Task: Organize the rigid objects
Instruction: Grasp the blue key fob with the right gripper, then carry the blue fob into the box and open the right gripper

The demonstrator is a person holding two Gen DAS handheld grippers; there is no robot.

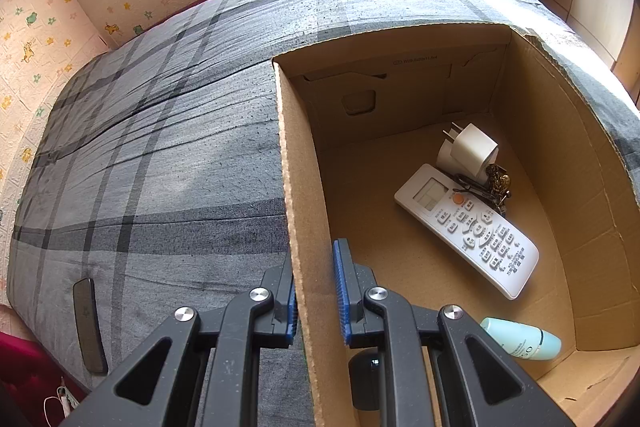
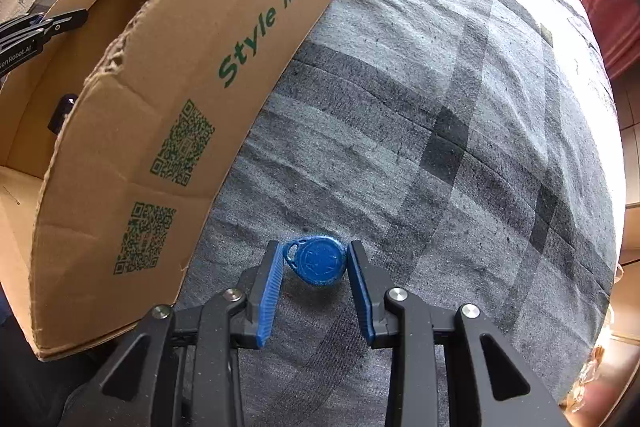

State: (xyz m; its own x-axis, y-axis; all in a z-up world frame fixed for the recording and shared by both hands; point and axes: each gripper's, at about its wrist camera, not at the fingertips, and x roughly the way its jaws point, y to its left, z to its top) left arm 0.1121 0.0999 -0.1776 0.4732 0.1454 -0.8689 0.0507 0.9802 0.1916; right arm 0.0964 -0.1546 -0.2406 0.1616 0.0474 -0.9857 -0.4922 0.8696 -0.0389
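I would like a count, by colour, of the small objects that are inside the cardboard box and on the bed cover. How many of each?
White: 2, the remote control and the plug adapter
Light green: 1, the bottle
Brass and dark metal: 1, the key bunch
Black: 2, the small device in the box and the flat dark object on the bed cover
Blue: 1, the key fob
Total: 7

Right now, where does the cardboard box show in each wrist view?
Left wrist: the cardboard box fills the right half, open top facing the camera, its near wall between the left gripper's jaws.
Right wrist: box at left, printed outer side showing.
Shared landmark: the grey plaid bedspread.
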